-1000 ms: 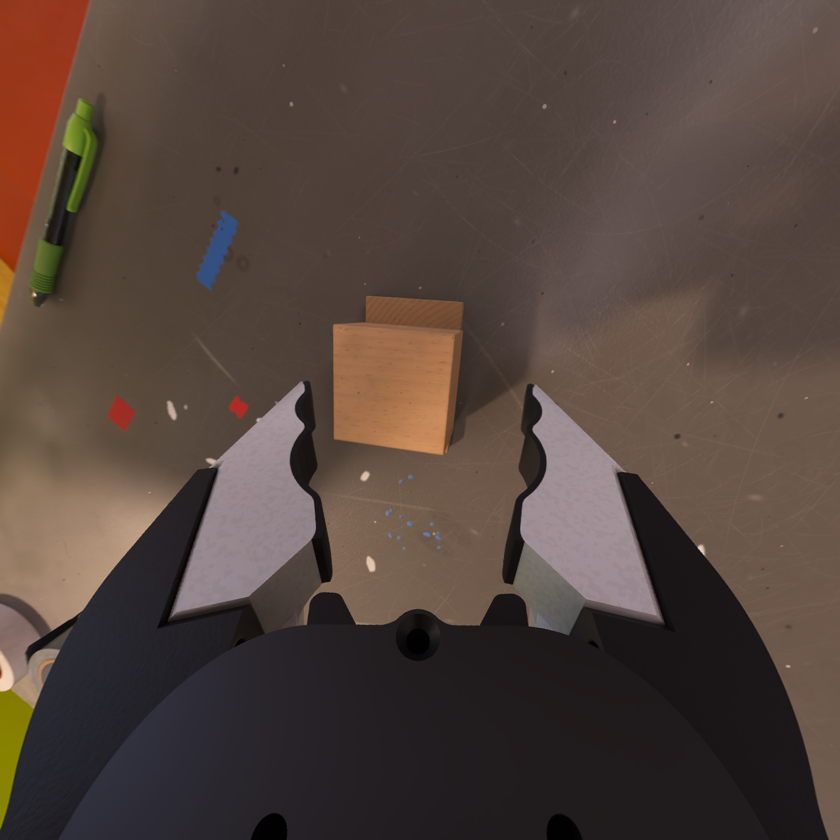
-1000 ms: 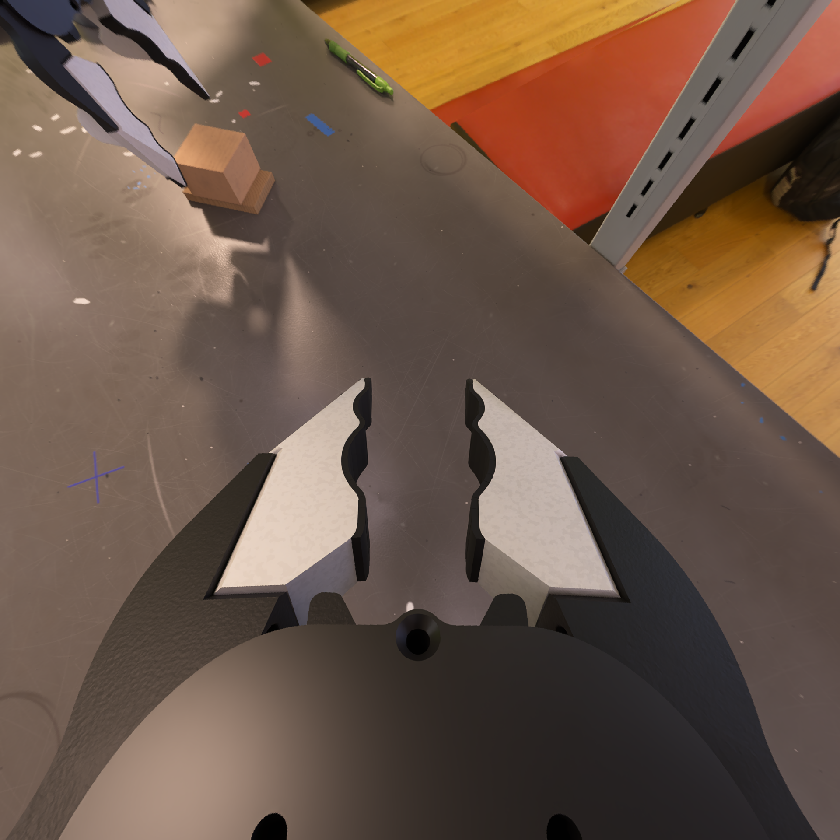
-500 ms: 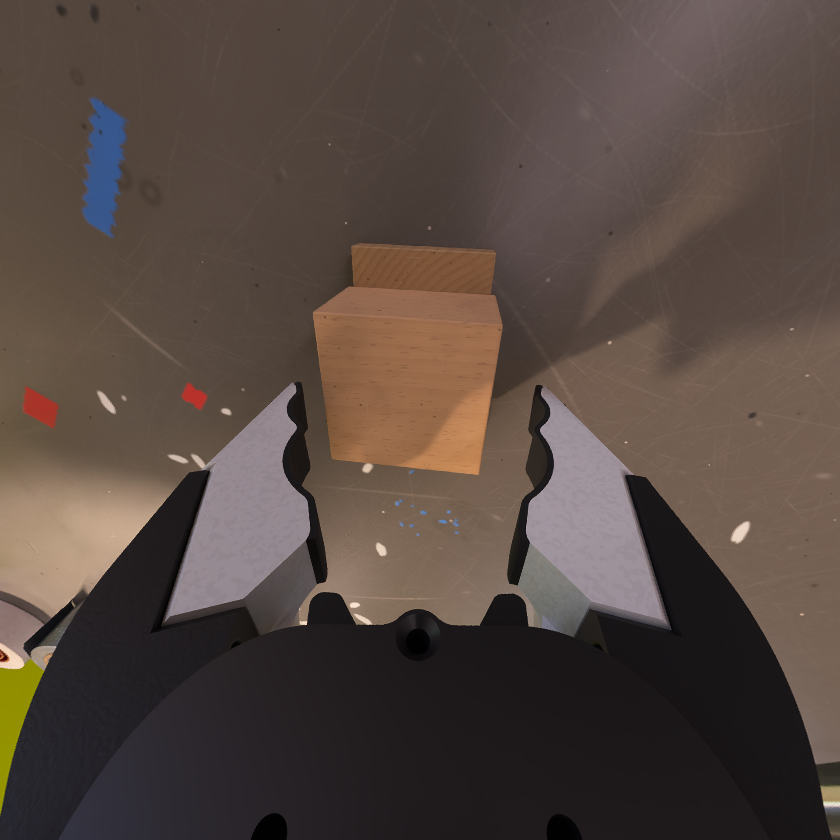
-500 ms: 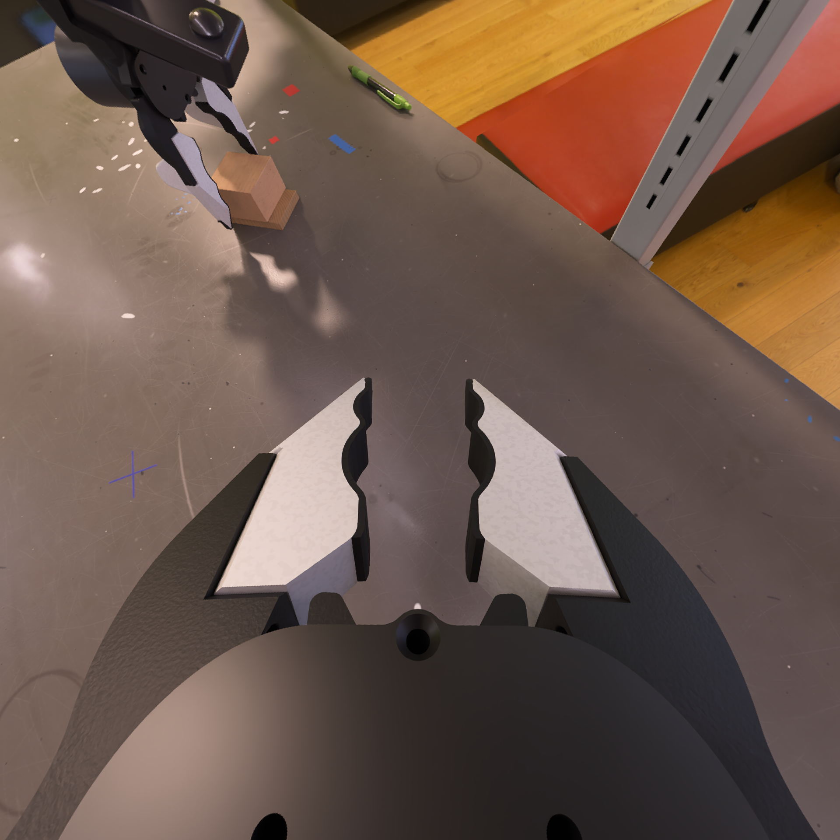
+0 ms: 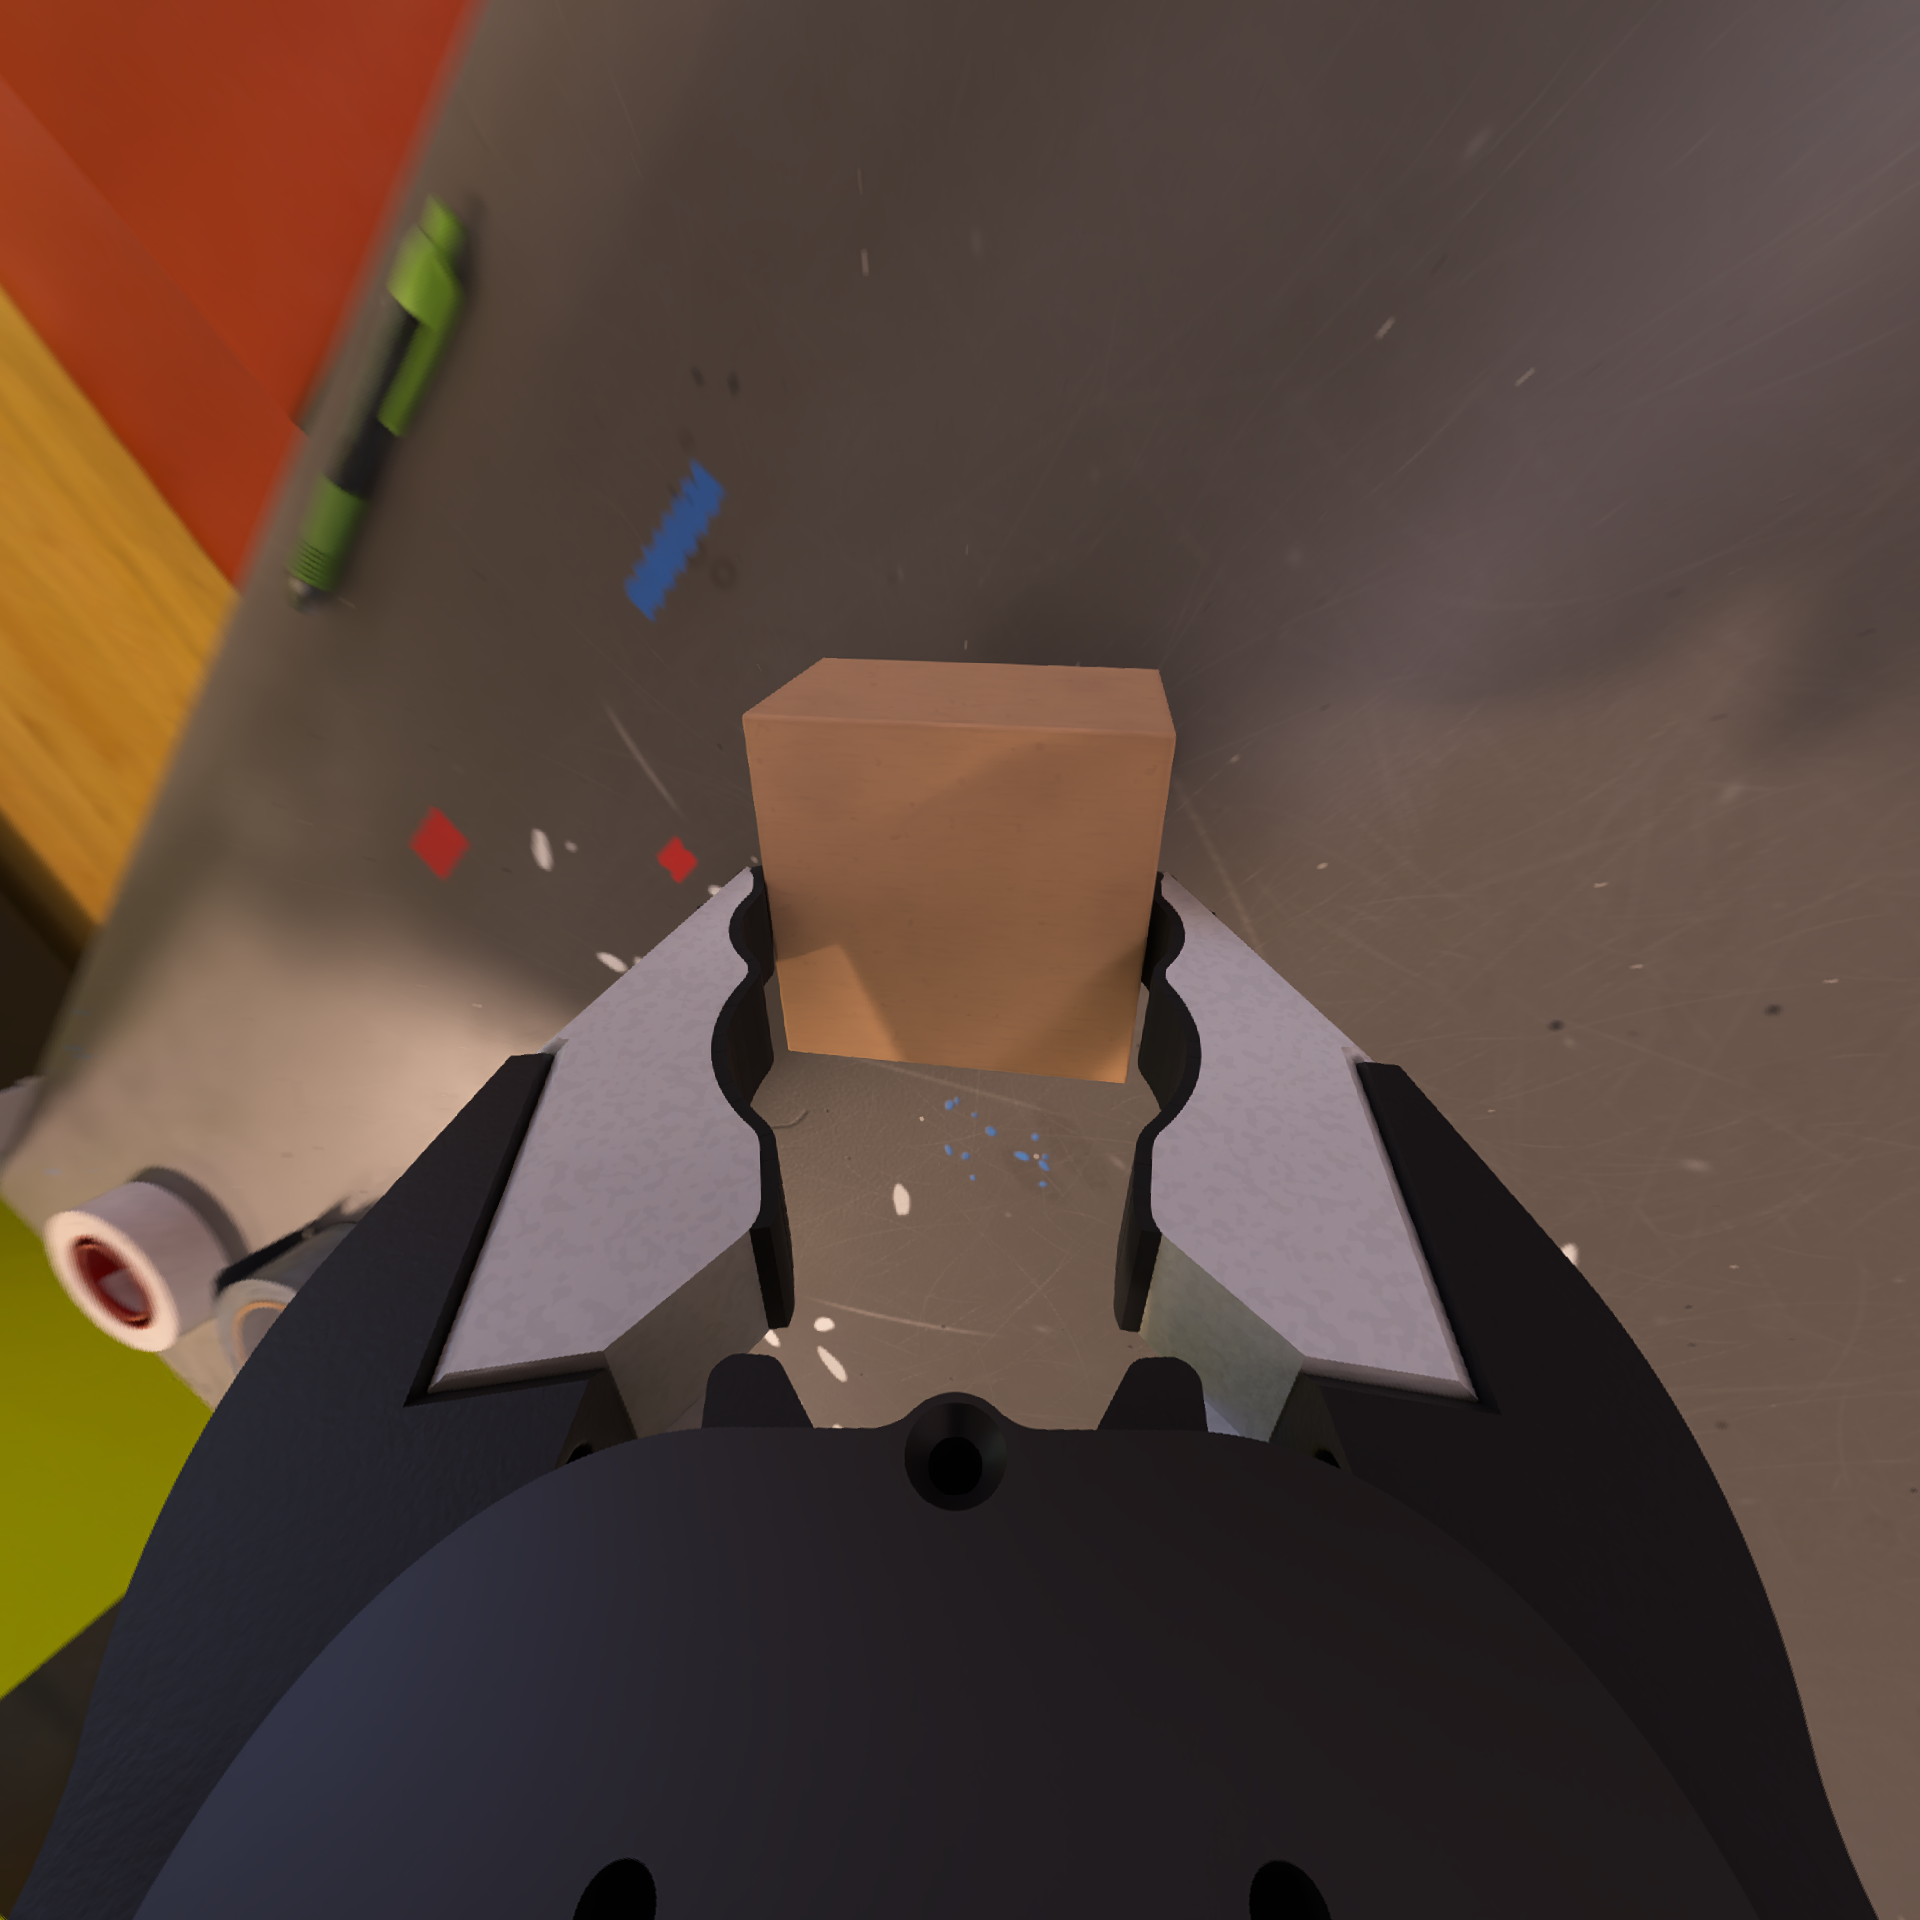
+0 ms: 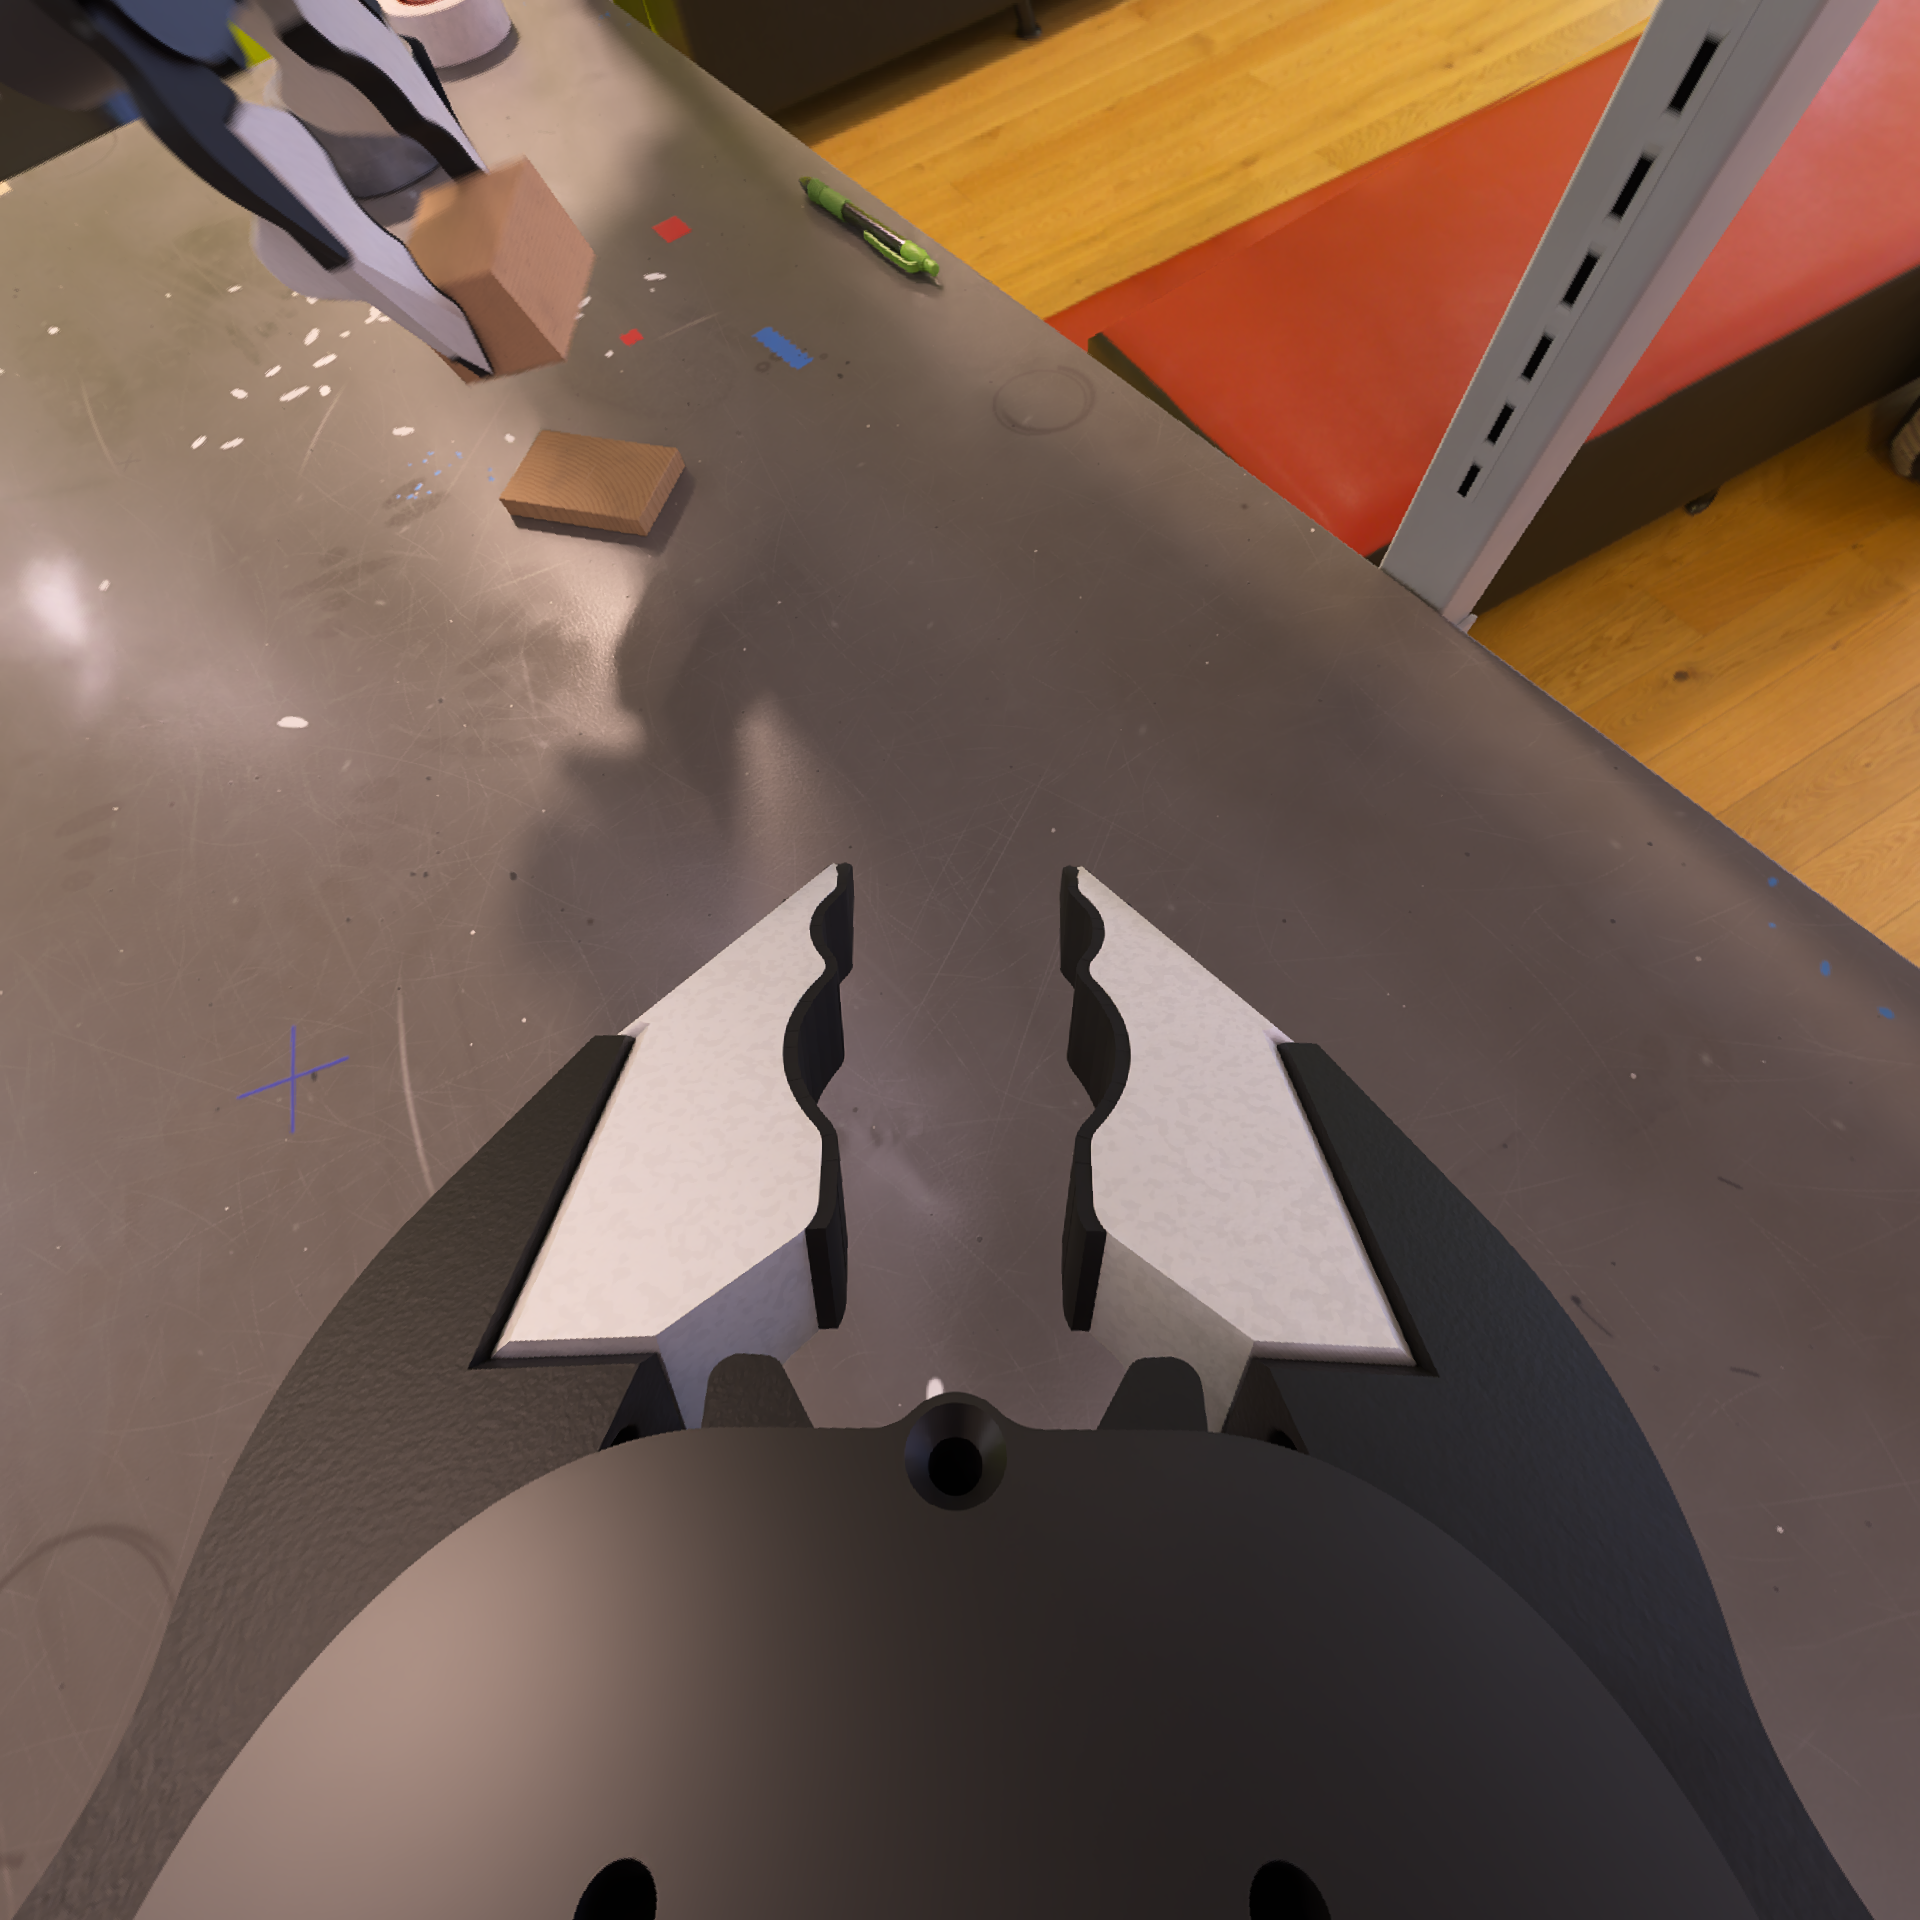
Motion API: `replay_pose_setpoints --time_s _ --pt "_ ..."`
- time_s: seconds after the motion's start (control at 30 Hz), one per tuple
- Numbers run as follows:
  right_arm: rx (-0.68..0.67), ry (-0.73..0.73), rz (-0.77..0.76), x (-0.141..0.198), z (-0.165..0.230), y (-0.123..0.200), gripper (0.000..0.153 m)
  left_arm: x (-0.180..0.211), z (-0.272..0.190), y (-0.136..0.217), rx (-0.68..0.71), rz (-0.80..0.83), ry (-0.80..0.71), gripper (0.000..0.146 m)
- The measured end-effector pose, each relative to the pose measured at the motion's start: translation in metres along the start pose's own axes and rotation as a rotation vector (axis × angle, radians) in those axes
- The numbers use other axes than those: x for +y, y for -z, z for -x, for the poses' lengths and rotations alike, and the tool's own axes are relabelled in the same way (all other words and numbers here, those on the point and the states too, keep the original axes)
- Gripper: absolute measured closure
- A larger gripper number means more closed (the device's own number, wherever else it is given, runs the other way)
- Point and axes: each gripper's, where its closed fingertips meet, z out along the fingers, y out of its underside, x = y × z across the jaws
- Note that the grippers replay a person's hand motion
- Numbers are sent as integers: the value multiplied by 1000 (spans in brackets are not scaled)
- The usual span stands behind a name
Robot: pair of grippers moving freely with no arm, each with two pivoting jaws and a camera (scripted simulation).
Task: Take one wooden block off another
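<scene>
Left gripper point(image 5: 956, 883) clamps the wooden cube point(image 5: 961, 873), raised clear above the flat wooden block point(image 6: 592, 483) near the counter's point(image 6: 1143, 727) far edge. Right gripper point(image 6: 956, 883) hangs narrowly parted, empty, well apart.

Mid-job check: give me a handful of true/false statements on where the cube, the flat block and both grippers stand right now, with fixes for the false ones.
1. The left gripper is shut on the wooden cube. True.
2. The cube rests on the flat wooden block. False: in the right wrist view the cube is held in the air, clear of the flat block, which lies alone on the table.
3. The right gripper holds the flat block. False: its fingers are apart with nothing between them, and the block lies farther off.
4. A green pen lies near the table's edge. True.
5. The pen lies on the flat block. False: the two are well apart.
</scene>
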Motion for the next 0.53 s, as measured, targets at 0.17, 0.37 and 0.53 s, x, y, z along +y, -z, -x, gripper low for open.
replay_pose_setpoints --time_s 0.17,0.37,0.53 --pt "-7 -7 -15 0 -2 5 113 -49 -48 76 -66 -261 -89 75" --pt "-43 4 -82 -5 2 23 113 -115 -180 92 189 -368 -185 75" --pt "-51 -33 -115 -2 -6 38 113 -139 -211 23 74 -183 -145 75"
